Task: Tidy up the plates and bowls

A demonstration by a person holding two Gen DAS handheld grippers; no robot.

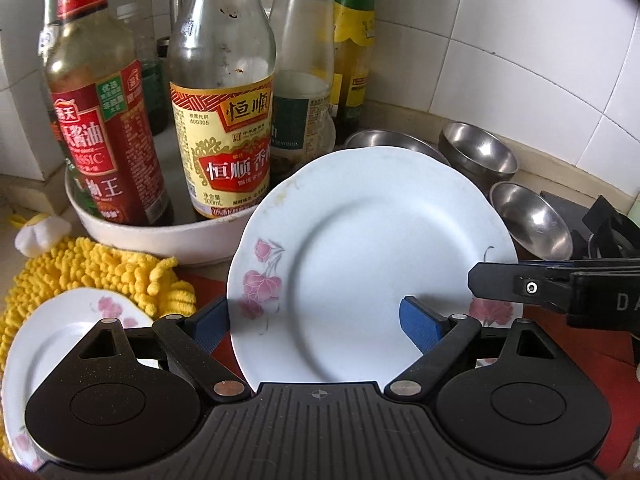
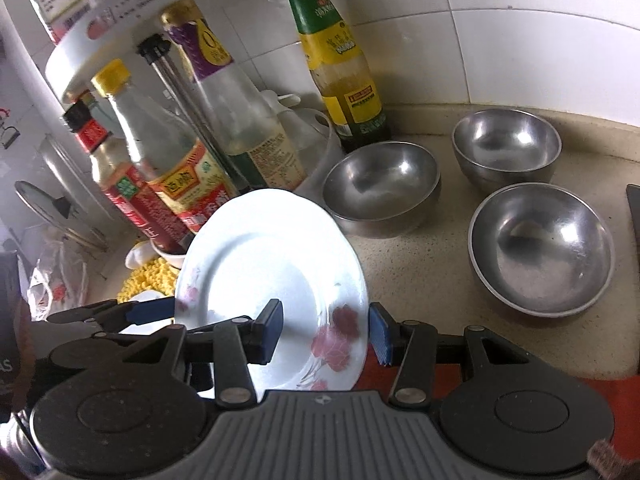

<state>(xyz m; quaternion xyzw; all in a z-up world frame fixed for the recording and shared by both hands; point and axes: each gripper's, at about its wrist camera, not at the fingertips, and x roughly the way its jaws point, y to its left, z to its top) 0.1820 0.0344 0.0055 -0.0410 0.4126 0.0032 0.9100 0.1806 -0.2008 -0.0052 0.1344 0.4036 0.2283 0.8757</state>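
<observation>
A white plate with pink flowers (image 1: 360, 248) stands tilted up between both grippers; it also shows in the right wrist view (image 2: 264, 272). My left gripper (image 1: 316, 320) has its jaws wide apart, one pad behind the plate's left edge, one in front of its face. My right gripper (image 2: 326, 334) straddles the plate's right rim with a gap at each pad; its fingers (image 1: 520, 284) enter the left wrist view from the right. A second flowered plate (image 1: 76, 340) lies flat at lower left. Three steel bowls (image 2: 380, 188) (image 2: 506, 148) (image 2: 542, 248) stand on the counter at right.
Sauce bottles (image 1: 224, 92) stand in a white round tray (image 1: 132, 236) behind the plate. A yellow chenille cloth (image 1: 100, 272) lies at left. A tall green-labelled bottle (image 2: 340, 64) stands by the tiled wall. A red mat (image 2: 616, 392) covers the counter's near edge.
</observation>
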